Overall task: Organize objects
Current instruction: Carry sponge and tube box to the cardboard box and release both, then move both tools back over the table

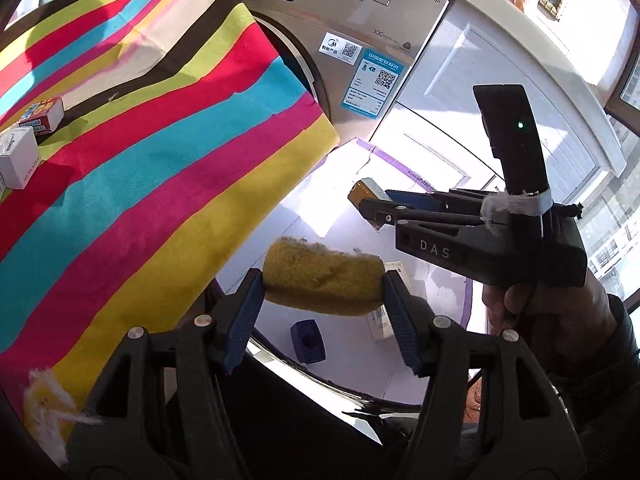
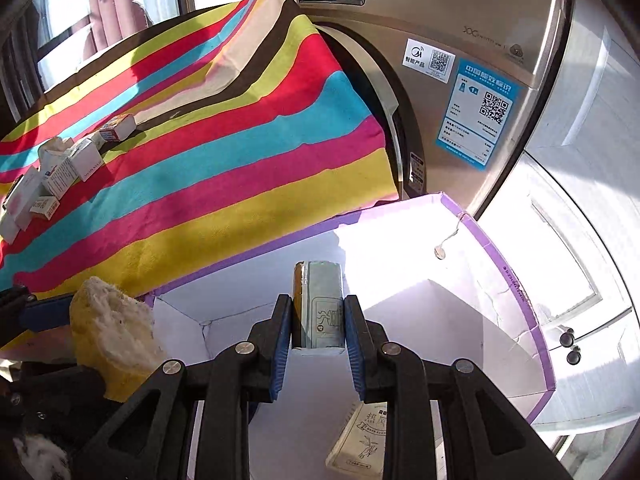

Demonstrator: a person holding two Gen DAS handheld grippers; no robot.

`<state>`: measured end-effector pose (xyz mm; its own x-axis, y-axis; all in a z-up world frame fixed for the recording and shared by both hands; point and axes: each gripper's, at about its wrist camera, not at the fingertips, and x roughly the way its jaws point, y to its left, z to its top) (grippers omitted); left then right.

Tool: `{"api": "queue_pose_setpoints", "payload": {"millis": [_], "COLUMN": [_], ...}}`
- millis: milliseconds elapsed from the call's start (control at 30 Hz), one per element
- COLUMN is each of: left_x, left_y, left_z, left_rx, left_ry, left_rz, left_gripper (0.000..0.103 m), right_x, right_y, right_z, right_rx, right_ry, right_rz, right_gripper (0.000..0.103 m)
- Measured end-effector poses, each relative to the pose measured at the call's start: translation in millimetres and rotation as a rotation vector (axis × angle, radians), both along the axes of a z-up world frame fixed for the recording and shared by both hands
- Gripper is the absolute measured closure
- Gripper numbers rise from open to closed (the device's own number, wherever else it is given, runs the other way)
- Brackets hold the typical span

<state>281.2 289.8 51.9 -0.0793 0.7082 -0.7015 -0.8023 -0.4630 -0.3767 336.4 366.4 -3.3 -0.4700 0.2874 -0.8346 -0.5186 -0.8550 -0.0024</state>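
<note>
Striped cloth (image 2: 224, 168) behind; small box (image 2: 320, 304) between right jaws.

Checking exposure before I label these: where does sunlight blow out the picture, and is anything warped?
Left wrist view: the box floor behind the sponge is washed out white; the washing machine bows with fisheye curvature. Right wrist view: glare whitens the box wall beyond the small carton; striped cloth stays well exposed.

striped cloth (image 2: 224, 168) at 10 o'clock, small boxes (image 2: 60, 168) on it at 9, washing machine (image 2: 460, 80) behind at 1, open box (image 2: 532, 320) below at 5
</note>
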Motion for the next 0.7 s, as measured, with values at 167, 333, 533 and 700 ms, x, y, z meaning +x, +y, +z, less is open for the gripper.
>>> {"api": "queue_pose_setpoints", "payload": {"millis": [167, 333, 533, 700], "left_x": [4, 0, -8, -18], "left_y": [13, 6, -10, -34], "left_z": [-14, -15, -10, 3], "left_rx": [-0.045, -0.042, -0.017, 0.033], "left_ry": [-0.025, -0.039, -0.043, -0.003], "left_rz": [-0.032, -0.007, 0.053, 0.133], "left_gripper": [0.025, 0.021, 0.021, 0.021], "right_x": [4, 7, 2, -3], "right_y": [7, 11, 7, 1], "right_z": [-7, -14, -10, -4], "right_rx": [-0.026, -0.053, -0.061, -0.059], "right_ry": [-0.009, -0.028, -0.013, 0.0], "right_rz": [-0.022, -0.047, -0.039, -0.015], "right_gripper": [0.075, 0.054, 0.038, 0.037]}}
